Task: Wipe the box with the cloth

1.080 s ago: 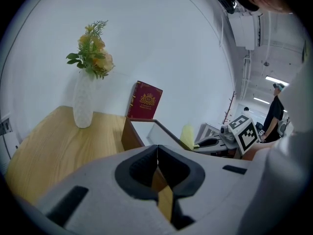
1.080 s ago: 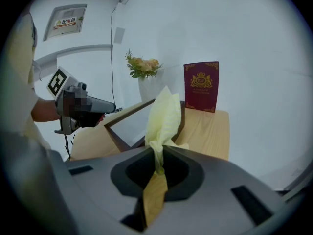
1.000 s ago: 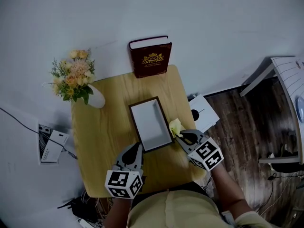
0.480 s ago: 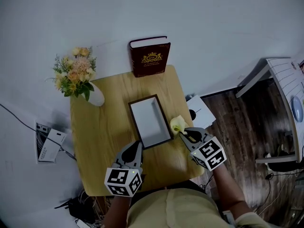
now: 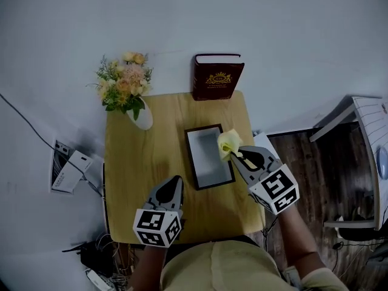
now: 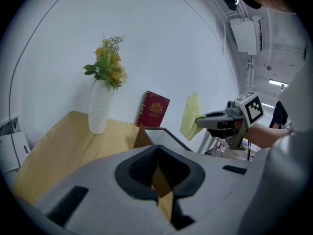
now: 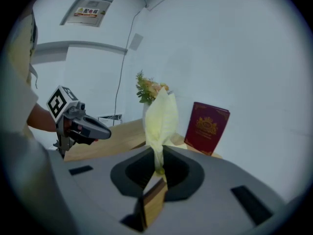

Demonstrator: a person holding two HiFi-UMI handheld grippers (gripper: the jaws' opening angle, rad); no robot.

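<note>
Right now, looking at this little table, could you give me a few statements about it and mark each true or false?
1. The right gripper is shut on a pale yellow cloth. True.
2. The left gripper grips a second cloth. False: its jaws are shut with nothing between them.
3. The dark red book lies inside the dark-framed shallow box. False: it stands upright at the far edge of the light wooden table, beyond the box.
4. A white vase of yellow and peach flowers stands on the table. True.
</note>
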